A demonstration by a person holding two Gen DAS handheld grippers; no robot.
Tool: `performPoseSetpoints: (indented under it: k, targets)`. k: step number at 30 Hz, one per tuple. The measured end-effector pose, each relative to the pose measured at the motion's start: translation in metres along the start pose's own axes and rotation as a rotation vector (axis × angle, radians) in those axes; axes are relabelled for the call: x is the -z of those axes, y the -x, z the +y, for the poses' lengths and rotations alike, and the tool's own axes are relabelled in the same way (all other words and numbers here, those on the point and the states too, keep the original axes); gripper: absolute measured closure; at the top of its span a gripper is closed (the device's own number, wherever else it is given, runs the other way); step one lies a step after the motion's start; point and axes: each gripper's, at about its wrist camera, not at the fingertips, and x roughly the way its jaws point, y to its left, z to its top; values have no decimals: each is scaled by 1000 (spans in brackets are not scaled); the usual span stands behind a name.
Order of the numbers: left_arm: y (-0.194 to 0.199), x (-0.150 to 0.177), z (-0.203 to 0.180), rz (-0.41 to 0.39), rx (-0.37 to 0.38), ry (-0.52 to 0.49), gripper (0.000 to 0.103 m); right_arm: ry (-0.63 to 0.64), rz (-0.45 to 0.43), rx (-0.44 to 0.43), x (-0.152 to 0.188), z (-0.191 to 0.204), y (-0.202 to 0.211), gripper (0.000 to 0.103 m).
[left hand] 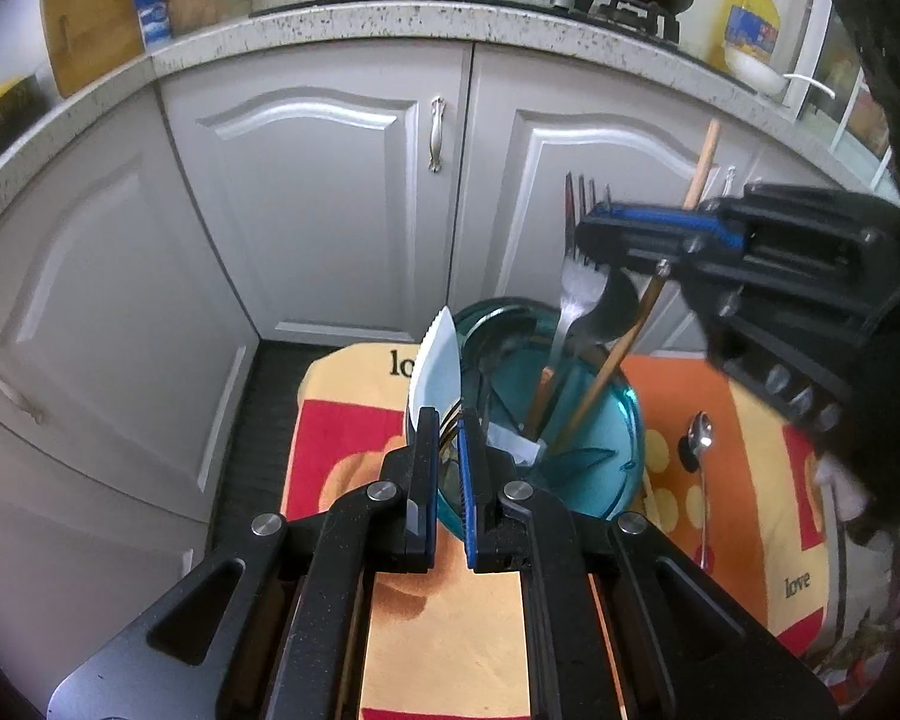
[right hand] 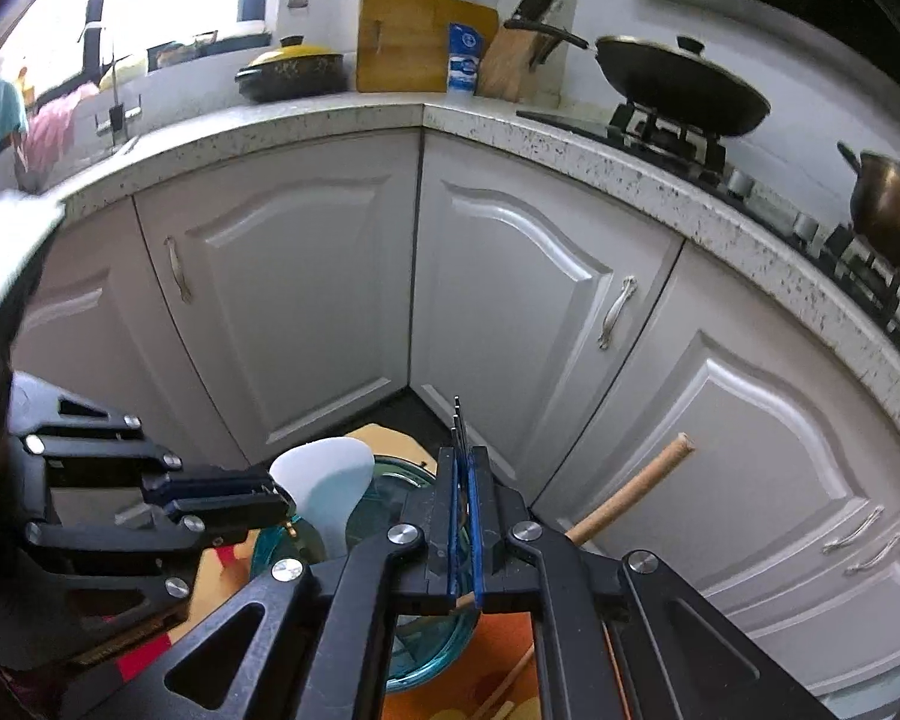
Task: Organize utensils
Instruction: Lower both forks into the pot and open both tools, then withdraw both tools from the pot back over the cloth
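Observation:
A teal glass bowl (left hand: 606,468) stands on a patterned cloth and holds several utensils. My left gripper (left hand: 447,420) hangs over the bowl's near rim, shut on a white flat blade (left hand: 435,360) that points up, with thin gold tines also between its fingers. My right gripper (left hand: 591,234) comes in from the right above the bowl, shut on a bundle: a metal fork (left hand: 570,300), a wooden handle (left hand: 705,162) and a thin stick (left hand: 618,360) whose lower ends reach into the bowl. In the right wrist view the right gripper (right hand: 463,456) clamps the fork tines (right hand: 459,414) and wooden handle (right hand: 630,492).
A small metal spoon (left hand: 699,438) lies on the orange, red and yellow cloth (left hand: 450,630) right of the bowl. White cabinet doors (left hand: 330,210) stand close behind, under a speckled counter (left hand: 390,30) with a stove, pots and cutting boards.

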Motion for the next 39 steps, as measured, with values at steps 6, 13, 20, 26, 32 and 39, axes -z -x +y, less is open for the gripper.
performPoseSetpoints:
  k: [6, 13, 20, 26, 32, 39]
  targets:
    - [-6, 1, 4, 18, 8, 34, 97, -101, -28, -81, 0, -15, 11, 90]
    - [3, 3, 2, 12, 13, 47, 73, -108, -40, -94, 5, -16, 26, 79]
    - [15, 7, -3, -6, 9, 44, 72, -135, -40, -100, 13, -20, 33, 78]
    - [24, 10, -8, -23, -3, 49, 72, -143, -38, -102, 18, -17, 40, 73]
    - [33, 17, -14, -42, -13, 47, 72, -155, -26, -93, 28, -14, 47, 73]
    - [46, 28, -28, -71, -26, 32, 72, -189, -17, -81, 50, -17, 62, 72]
